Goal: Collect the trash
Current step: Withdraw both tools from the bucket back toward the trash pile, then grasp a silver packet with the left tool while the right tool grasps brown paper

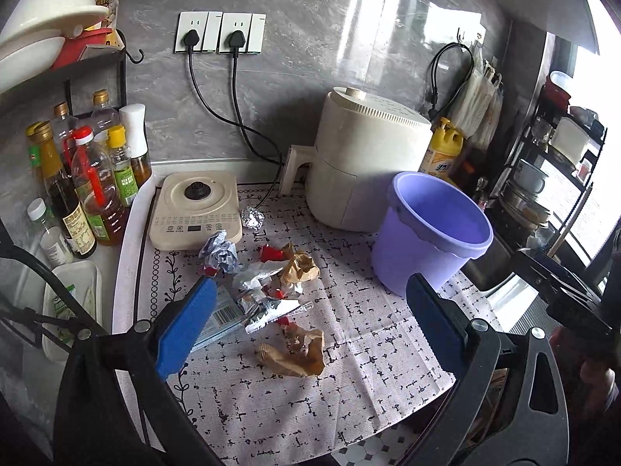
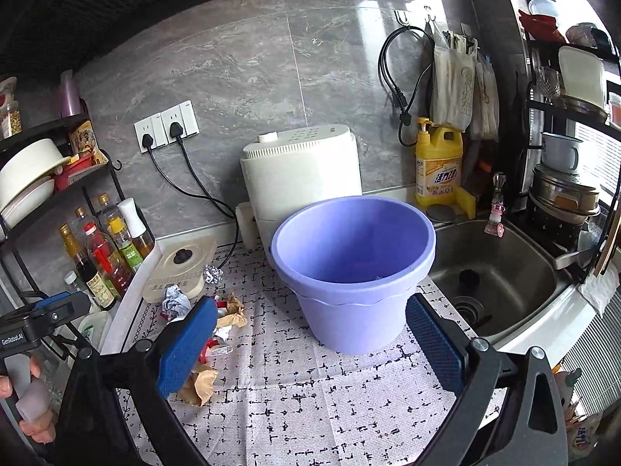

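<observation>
A heap of trash lies on the patterned cloth (image 1: 349,388): a brown paper bag (image 1: 299,353), a barcoded carton (image 1: 227,314), silver wrappers (image 1: 264,291), a grey paper ball (image 1: 221,254), red scraps (image 1: 271,252) and a foil ball (image 1: 252,219). My left gripper (image 1: 310,283) hovers open just in front of the heap, its left finger over the carton, nothing between the pads. A purple bucket (image 2: 353,268) stands upright to the right of the heap, and its inside looks bare. My right gripper (image 2: 310,305) faces the bucket, open and holding nothing. The same trash (image 2: 229,310) shows at its left finger.
A cream air fryer (image 1: 365,163) stands behind the bucket (image 1: 431,233), and a kettle base (image 1: 196,207) behind the trash. Oil and sauce bottles (image 1: 93,186) crowd the left edge. A steel sink (image 2: 500,268), yellow detergent bottle (image 2: 438,163) and dish rack (image 2: 562,194) lie right.
</observation>
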### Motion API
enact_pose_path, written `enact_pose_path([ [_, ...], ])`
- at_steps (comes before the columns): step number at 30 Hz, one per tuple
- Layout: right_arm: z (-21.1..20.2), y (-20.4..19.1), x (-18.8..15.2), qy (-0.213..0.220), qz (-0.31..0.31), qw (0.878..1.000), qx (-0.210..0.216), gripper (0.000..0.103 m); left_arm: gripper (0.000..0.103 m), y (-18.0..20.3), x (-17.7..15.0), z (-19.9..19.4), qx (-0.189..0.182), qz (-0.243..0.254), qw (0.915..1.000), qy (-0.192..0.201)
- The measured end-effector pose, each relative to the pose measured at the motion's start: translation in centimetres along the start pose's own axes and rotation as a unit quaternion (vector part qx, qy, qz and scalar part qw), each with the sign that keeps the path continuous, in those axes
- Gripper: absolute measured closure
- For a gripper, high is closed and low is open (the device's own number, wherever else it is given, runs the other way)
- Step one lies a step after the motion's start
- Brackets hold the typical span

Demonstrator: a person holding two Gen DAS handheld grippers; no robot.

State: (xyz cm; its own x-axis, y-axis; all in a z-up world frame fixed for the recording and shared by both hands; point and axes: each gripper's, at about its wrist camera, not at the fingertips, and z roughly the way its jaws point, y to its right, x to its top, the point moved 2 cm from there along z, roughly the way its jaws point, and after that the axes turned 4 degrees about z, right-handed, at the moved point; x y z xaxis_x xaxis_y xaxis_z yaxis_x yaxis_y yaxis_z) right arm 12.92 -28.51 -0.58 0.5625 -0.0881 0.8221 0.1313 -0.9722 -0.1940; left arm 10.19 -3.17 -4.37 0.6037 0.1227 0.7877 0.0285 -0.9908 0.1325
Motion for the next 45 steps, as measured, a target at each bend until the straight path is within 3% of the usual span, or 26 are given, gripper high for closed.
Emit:
enact_pose_path([
  [10,-1.3,-4.3,-3.7,-0.026,-0.033,0.999,0.019,0.008,0.006,-3.9,-3.7,-3.0,0.016,-0.017,0.9997,-0.007],
  [18,-1.2,-5.7,-6.0,-0.05,-0.039,0.998,0.017,0.008,0.006,-6.0,-5.8,-3.1,0.009,-0.027,0.9993,-0.023],
  [23,-0.6,-5.8,-6.9,-0.061,-0.05,0.997,0.006,0.008,0.006,-6.3,-6.9,-1.5,0.004,-0.025,0.9987,-0.044],
  [36,5.6,-5.5,-7.9,-0.136,-0.079,0.987,0.043,0.008,0.007,-7.9,-7.3,3.1,0.002,-0.045,0.9963,-0.074],
  [45,9.4,-5.0,-7.9,-0.177,-0.079,0.978,0.075,0.013,0.027,-6.6,-8.1,8.6,-0.028,-0.049,0.9914,-0.118],
])
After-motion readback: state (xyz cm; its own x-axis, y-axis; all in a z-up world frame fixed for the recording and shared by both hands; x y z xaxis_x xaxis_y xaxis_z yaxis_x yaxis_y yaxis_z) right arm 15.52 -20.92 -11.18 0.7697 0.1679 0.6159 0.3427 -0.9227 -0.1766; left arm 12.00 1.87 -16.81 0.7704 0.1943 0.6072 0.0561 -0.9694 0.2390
